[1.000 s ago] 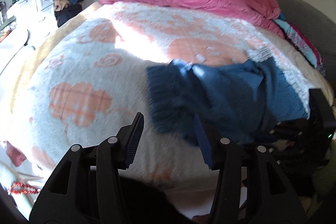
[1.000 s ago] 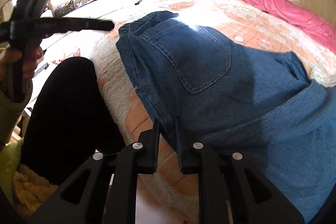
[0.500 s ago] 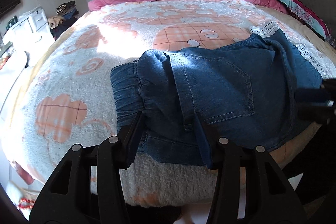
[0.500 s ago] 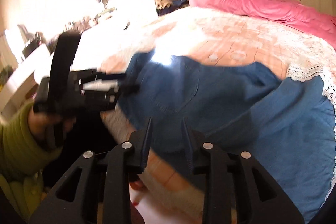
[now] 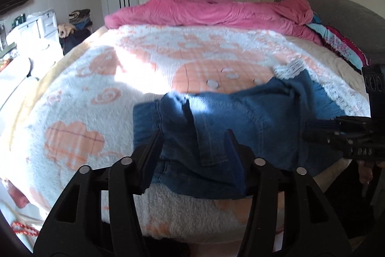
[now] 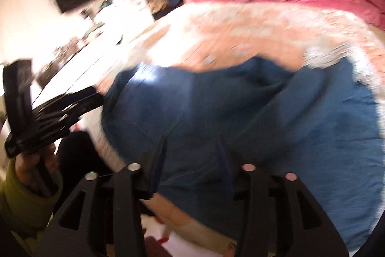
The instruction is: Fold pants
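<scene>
Both claws, left (image 5: 193, 146) and right (image 6: 192, 151), gape over crumpled denim pants (image 5: 240, 122) on fleecy blanket (image 5: 96, 78).

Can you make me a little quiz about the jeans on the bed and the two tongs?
1. True or false: the left tongs are open over the jeans.
2. What lies heaped at the far end of the fleecy blanket? A green towel, B pink duvet, C black coat.
3. Fill in: the right tongs are ____ , jaws apart.

Key: 1 true. 2 B, the pink duvet. 3 open.
</scene>
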`<state>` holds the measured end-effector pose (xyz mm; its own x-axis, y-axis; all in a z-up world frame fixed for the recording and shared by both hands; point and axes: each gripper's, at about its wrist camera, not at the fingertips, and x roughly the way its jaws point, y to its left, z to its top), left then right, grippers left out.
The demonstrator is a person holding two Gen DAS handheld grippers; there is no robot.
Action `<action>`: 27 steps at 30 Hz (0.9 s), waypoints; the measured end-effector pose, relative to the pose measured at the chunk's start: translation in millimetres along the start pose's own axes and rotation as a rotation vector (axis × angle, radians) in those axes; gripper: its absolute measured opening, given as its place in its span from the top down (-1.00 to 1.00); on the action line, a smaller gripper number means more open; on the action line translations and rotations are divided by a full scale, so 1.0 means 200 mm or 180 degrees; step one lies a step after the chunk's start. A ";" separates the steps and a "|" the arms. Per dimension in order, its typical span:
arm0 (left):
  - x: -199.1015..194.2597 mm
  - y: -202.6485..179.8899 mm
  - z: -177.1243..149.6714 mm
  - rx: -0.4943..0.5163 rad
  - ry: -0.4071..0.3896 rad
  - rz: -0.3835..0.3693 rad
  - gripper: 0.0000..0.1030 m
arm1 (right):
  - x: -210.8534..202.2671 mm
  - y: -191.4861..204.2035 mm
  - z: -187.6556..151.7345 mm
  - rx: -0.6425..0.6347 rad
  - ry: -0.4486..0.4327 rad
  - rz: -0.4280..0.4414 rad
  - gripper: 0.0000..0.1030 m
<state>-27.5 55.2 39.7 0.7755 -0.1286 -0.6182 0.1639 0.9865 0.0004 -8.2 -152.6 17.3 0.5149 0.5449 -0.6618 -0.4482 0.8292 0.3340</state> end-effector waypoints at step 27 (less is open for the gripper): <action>0.61 -0.70 0.15 -0.0081 0.0897 -0.1711 0.19 | 0.14 -0.54 0.57 0.0073 0.0274 -0.1159 0.04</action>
<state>63.2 -102.0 -11.7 0.3962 -0.5810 -0.7110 0.4705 0.7934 -0.3861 137.6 -212.0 38.7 0.5738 0.2022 -0.7936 -0.2300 0.9698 0.0808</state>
